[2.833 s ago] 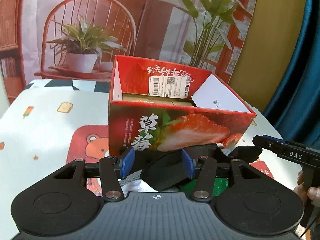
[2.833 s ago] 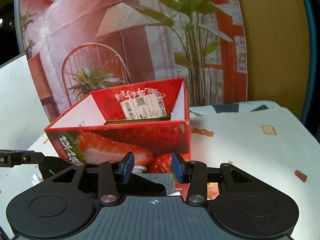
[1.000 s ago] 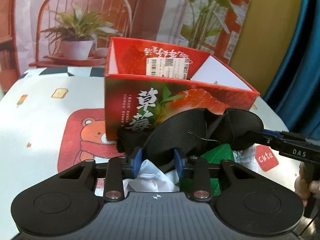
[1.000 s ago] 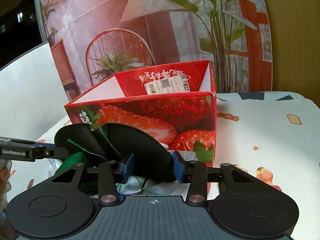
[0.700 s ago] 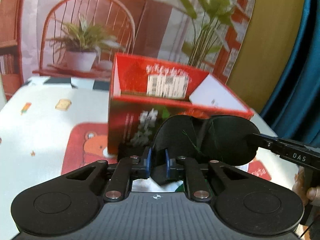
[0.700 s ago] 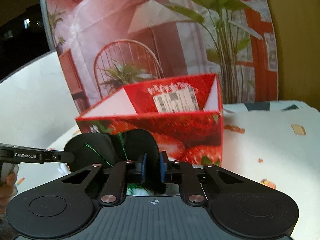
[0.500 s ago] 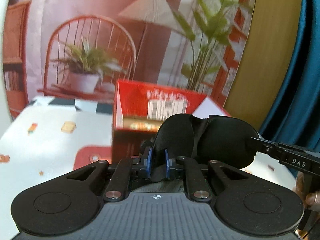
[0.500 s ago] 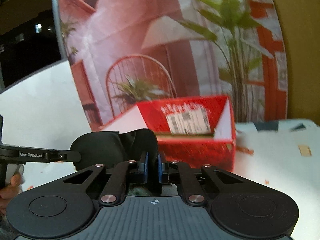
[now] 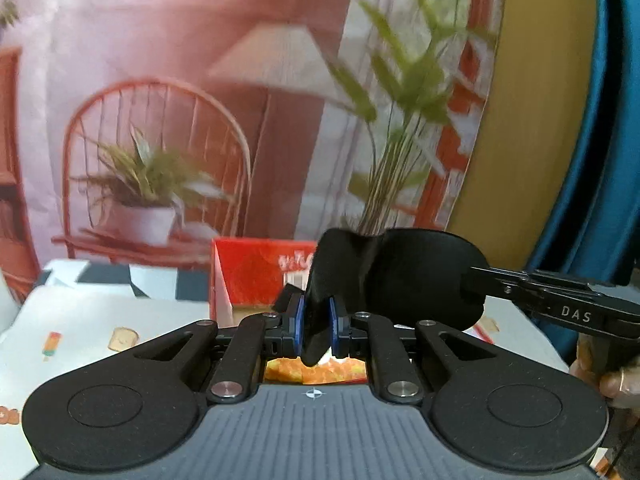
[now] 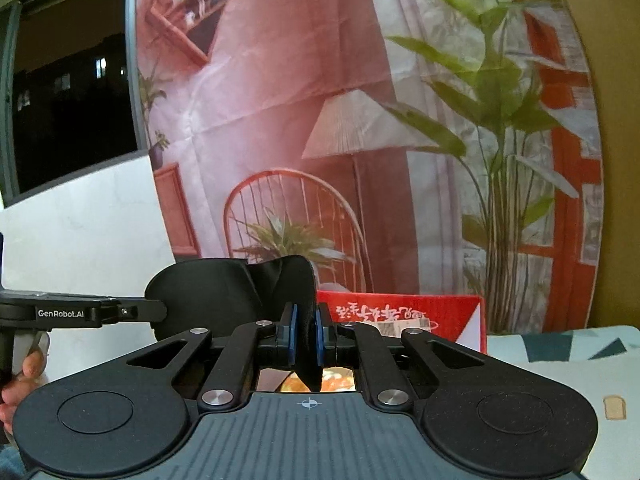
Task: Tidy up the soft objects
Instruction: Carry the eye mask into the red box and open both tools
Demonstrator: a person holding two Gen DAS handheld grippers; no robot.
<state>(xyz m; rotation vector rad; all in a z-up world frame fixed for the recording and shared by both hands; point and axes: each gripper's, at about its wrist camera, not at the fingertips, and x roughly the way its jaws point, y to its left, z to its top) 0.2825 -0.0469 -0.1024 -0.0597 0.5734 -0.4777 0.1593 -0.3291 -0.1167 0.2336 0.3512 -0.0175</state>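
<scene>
A black padded eye mask (image 9: pixel 400 276) hangs in the air, stretched between both grippers. My left gripper (image 9: pixel 316 326) is shut on the mask's left end, blue pads pressing the fabric. The right gripper (image 9: pixel 472 284) comes in from the right of the left wrist view and pinches the mask's other end. In the right wrist view my right gripper (image 10: pixel 305 338) is shut on the eye mask (image 10: pixel 240 292), and the left gripper (image 10: pixel 158 312) holds its far end. The red strawberry box (image 9: pixel 256 276) (image 10: pixel 404 316) stands open just behind and below the mask.
The table (image 9: pixel 100 320) (image 10: pixel 560 368) wears a white cloth with small cartoon prints. A printed backdrop (image 9: pixel 200 100) of a chair, lamp and plants hangs behind the box. A blue curtain (image 9: pixel 600 120) is at the right. A hand (image 9: pixel 612 380) grips the right handle.
Both grippers shut on the eye mask's ends and lifted it off the pile of soft things. It now hangs higher, above the box's front edge, and the pile has dropped out of view.
</scene>
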